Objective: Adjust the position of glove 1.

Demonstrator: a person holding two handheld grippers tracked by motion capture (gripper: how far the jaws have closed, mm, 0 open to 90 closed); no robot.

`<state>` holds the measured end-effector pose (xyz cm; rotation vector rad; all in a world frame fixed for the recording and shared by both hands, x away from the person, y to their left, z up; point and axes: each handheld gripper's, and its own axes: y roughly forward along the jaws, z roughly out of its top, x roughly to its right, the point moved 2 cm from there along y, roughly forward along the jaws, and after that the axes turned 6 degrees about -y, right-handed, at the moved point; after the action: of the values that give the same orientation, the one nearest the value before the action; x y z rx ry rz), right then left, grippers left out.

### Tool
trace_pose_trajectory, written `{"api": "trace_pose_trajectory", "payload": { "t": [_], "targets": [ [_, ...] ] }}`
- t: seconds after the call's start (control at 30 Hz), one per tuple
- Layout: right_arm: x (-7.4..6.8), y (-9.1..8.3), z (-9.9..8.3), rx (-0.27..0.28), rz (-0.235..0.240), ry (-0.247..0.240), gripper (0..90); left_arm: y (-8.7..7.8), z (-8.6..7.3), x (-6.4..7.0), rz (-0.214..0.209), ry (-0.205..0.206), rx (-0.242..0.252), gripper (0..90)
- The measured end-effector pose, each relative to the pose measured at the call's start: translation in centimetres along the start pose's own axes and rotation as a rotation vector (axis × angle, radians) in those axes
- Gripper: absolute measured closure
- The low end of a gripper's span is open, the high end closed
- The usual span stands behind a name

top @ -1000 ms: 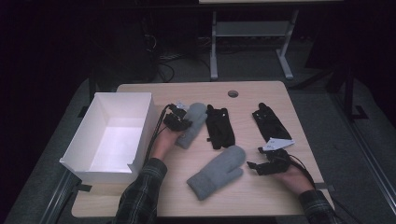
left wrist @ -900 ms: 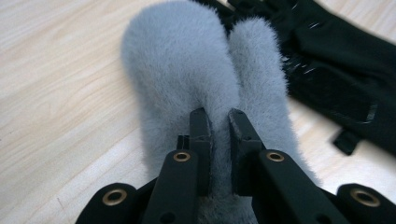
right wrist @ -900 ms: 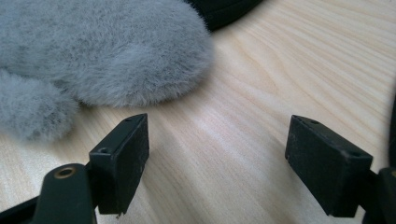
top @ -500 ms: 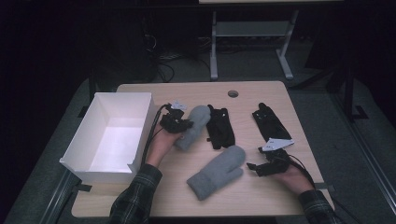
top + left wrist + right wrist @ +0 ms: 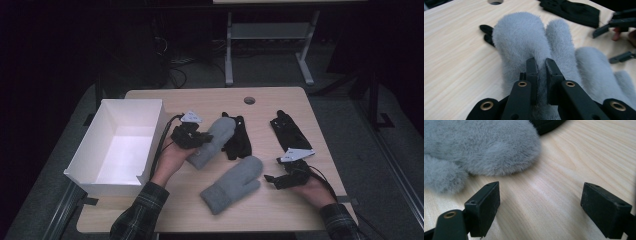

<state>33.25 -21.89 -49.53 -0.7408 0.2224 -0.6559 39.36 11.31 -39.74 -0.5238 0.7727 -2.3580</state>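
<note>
The wooden table [image 5: 150, 210] sits in a dark room, with a white box [image 5: 87, 160] along its left edge. Your left gripper [image 5: 192, 136] is near the middle of the table, its jaws clamped together on the fur of a grey mitten [image 5: 212, 140]; in the left gripper view that mitten [image 5: 524, 42] fills the space beyond the jaws. A second grey mitten [image 5: 232, 185] lies toward the near edge, just beside your right gripper [image 5: 275, 181], whose jaws stand wide apart over bare wood. One black glove [image 5: 237, 140] touches the held mitten, and another black glove [image 5: 287, 131] lies near the right edge.
</note>
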Motion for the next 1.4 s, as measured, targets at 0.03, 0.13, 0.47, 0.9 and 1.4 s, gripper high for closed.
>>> {"api": "trace_pose_trajectory", "payload": {
  "t": [0.03, 0.13, 0.47, 0.9, 1.4],
  "targets": [
    [0.0, 0.0, 0.0, 0.000, 0.000, 0.000, 15.8, -0.1, -0.1, 0.1, -0.004, 0.012, -0.008, 83.5],
    [0.0, 0.0, 0.0, -0.001, 0.000, 0.000, 15.3, -0.3, -0.6, 0.8, -0.028, 0.022, -0.017, 83.7],
    [0.1, 0.1, 0.0, -0.003, 0.001, -0.002, 14.2, -1.0, -1.3, 3.2, -0.114, 0.031, -0.002, 84.2],
    [0.1, 0.1, 0.0, -0.003, 0.001, -0.003, 14.1, -1.1, -2.0, 5.9, -0.169, 0.070, 0.001, 86.8],
    [0.1, 0.1, 0.0, -0.003, 0.000, -0.003, 14.1, -0.4, -2.2, 8.6, -0.197, 0.102, -0.018, 87.4]
  ]
}}
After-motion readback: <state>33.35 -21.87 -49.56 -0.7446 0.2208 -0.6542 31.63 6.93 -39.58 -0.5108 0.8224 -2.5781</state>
